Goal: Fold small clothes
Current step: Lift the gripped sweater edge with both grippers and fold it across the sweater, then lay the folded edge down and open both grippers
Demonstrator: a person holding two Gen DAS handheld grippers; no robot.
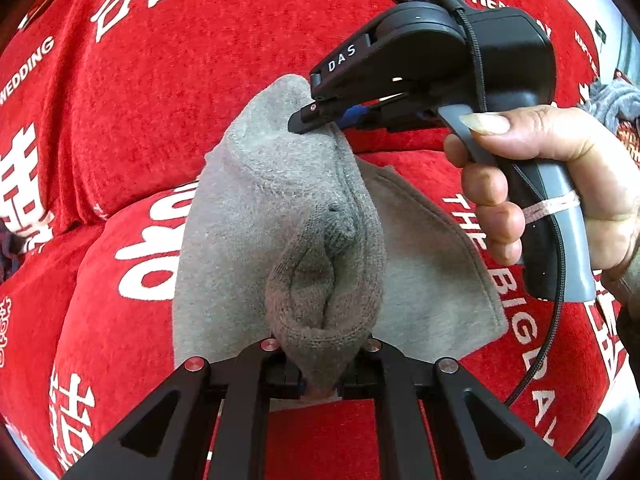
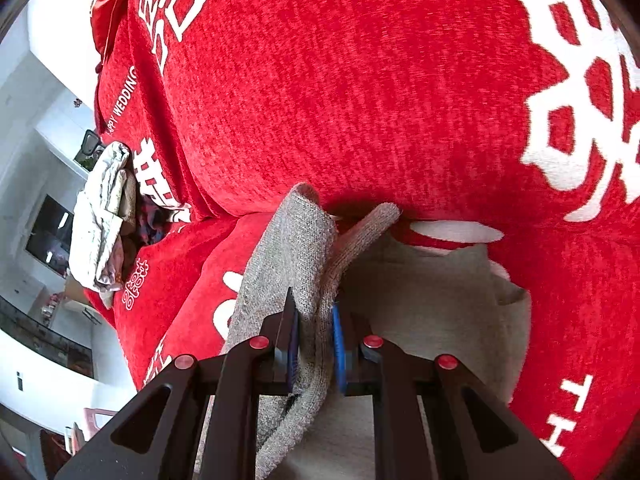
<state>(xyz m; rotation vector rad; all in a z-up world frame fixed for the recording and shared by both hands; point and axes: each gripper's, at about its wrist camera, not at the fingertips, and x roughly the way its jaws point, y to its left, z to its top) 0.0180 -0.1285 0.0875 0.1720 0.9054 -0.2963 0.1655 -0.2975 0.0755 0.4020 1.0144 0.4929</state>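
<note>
A grey knitted sock [image 1: 288, 208] is stretched between both grippers above a red sofa. My left gripper [image 1: 320, 364] is shut on the sock's near end, which bunches between its jaws. My right gripper [image 1: 308, 120] is shut on the sock's far end; in the right wrist view the gripper [image 2: 314, 344] pinches the sock [image 2: 296, 248] between its blue-padded fingers [image 2: 338, 344]. A flat beige-grey cloth [image 1: 424, 264] lies on the sofa seat under the sock, and it also shows in the right wrist view [image 2: 432, 296].
The red sofa cover [image 1: 160, 100] with white lettering fills both views, seat and backrest. A pile of other clothes [image 2: 104, 216] lies at the sofa's far end. A grey knitted item [image 1: 612, 100] lies at the right edge. The room floor and furniture [image 2: 44, 240] lie beyond.
</note>
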